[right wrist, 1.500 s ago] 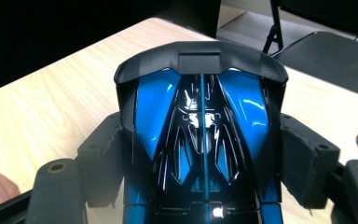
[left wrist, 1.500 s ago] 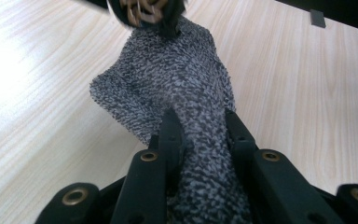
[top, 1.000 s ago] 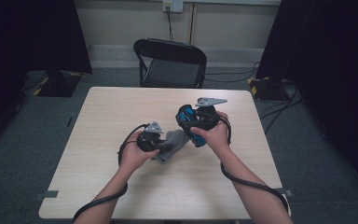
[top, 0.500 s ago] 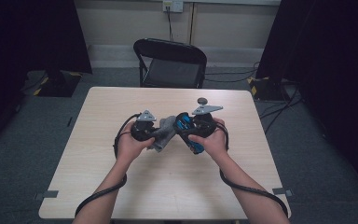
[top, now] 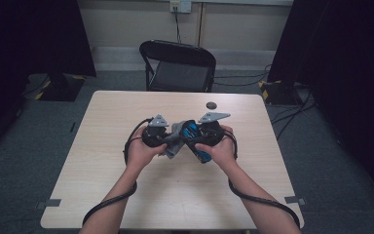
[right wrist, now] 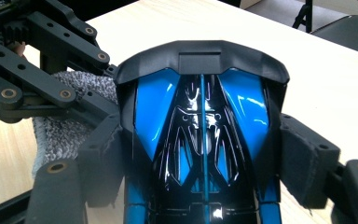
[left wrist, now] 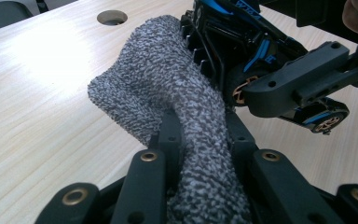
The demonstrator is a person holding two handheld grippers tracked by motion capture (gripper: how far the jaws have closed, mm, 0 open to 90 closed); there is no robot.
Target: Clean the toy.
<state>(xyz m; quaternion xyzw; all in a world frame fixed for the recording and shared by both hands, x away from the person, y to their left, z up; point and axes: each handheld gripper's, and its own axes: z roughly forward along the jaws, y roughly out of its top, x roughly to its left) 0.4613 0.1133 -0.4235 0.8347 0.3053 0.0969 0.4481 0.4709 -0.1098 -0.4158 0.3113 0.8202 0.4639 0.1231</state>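
Now, wooden table [top: 126,185] under both hands, mid-table. Right gripper [right wrist: 200,154] clamps blue-black toy car [right wrist: 200,121] by its sides, held above tabletop. Left gripper [left wrist: 200,140] pinches grey cloth [left wrist: 168,88], cloth pressed against car. 2 grippers just beside each other.

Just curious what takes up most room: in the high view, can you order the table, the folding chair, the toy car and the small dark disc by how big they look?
1. table
2. folding chair, farther away
3. toy car, partly hidden by hands
4. dark disc
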